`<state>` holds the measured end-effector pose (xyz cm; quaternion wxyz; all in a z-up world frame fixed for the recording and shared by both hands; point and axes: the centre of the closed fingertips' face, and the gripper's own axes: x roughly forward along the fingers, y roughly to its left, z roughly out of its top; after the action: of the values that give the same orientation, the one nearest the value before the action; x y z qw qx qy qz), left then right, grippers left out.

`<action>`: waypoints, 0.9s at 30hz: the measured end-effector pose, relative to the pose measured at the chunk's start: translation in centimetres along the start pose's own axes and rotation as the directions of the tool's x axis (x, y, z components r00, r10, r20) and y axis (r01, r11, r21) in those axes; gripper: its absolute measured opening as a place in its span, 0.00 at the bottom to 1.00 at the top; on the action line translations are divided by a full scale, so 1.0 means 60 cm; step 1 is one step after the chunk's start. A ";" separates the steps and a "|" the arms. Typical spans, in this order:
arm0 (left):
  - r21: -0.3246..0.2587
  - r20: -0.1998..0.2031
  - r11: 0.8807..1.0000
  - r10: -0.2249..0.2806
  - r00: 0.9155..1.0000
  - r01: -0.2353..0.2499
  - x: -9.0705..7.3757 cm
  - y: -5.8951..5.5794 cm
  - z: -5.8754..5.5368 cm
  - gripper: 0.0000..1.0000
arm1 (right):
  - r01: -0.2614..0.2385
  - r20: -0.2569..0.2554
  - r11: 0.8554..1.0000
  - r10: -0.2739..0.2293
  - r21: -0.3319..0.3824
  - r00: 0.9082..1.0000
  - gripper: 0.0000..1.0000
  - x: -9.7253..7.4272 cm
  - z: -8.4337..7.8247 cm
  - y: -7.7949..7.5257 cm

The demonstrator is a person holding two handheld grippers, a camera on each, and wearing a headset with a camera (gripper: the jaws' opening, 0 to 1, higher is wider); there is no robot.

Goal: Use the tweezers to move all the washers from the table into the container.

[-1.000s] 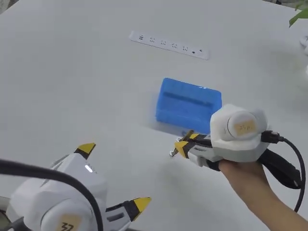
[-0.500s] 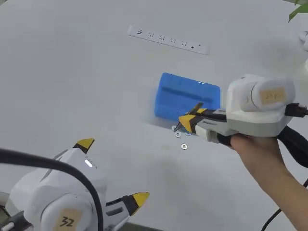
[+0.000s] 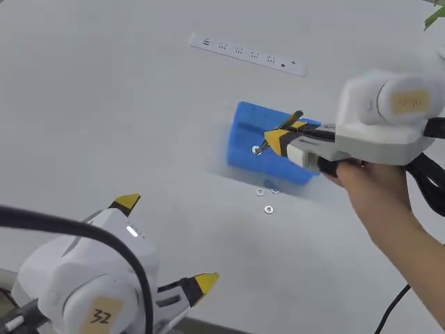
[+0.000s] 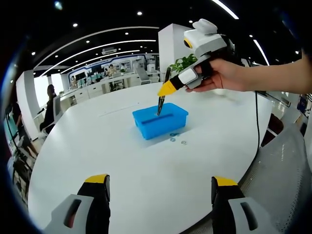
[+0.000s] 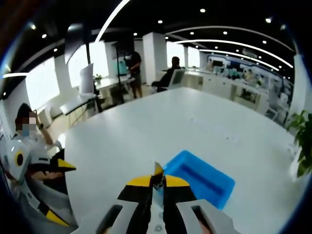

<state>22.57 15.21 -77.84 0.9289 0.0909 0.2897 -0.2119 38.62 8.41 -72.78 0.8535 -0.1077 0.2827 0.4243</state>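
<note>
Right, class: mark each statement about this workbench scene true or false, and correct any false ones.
1. The right tool holds the tweezers over the blue container. True.
2. The left tool is shut on a washer. False: its jaws stand wide apart and hold nothing.
3. Some washers lie on the table beside the container. True: three show in the head view.
4. The power strip lies between the container and the left tool. False: it lies on the far side of the container, away from both tools.
</note>
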 end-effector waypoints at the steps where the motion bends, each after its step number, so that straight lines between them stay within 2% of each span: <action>1: 0.000 -0.001 1.000 0.001 1.000 -0.001 0.000 0.000 0.000 0.87 | 0.005 0.005 1.000 -0.005 -0.001 1.000 0.04 0.004 0.002 -0.002; 7: 0.004 -0.004 1.000 -0.005 1.000 0.005 0.001 -0.001 -0.001 0.86 | 0.021 0.025 0.999 -0.022 0.036 0.999 0.04 0.039 0.018 -0.017; 11: 0.006 -0.009 1.000 -0.001 1.000 0.001 0.001 0.000 -0.002 0.86 | 0.048 -0.006 0.999 -0.048 0.015 0.999 0.04 0.062 0.007 -0.031; 18: 0.012 -0.016 1.000 0.005 1.000 -0.004 0.000 0.002 -0.004 0.84 | 0.054 -0.050 0.999 -0.054 -0.001 0.997 0.04 0.091 -0.019 -0.030; 24: 0.015 -0.022 1.000 0.004 1.000 -0.003 0.001 0.002 -0.006 0.83 | 0.054 -0.067 0.998 -0.053 0.015 0.996 0.04 0.106 -0.027 -0.035; 27: 0.018 -0.025 1.000 0.002 1.000 -0.002 0.001 0.001 -0.006 0.83 | 0.049 -0.079 0.998 -0.045 0.046 0.996 0.04 0.114 -0.033 -0.038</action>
<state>22.46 15.33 -78.17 0.9246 0.1023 0.2994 -0.2123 42.91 10.73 -78.43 0.8539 -0.1103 0.3231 0.3929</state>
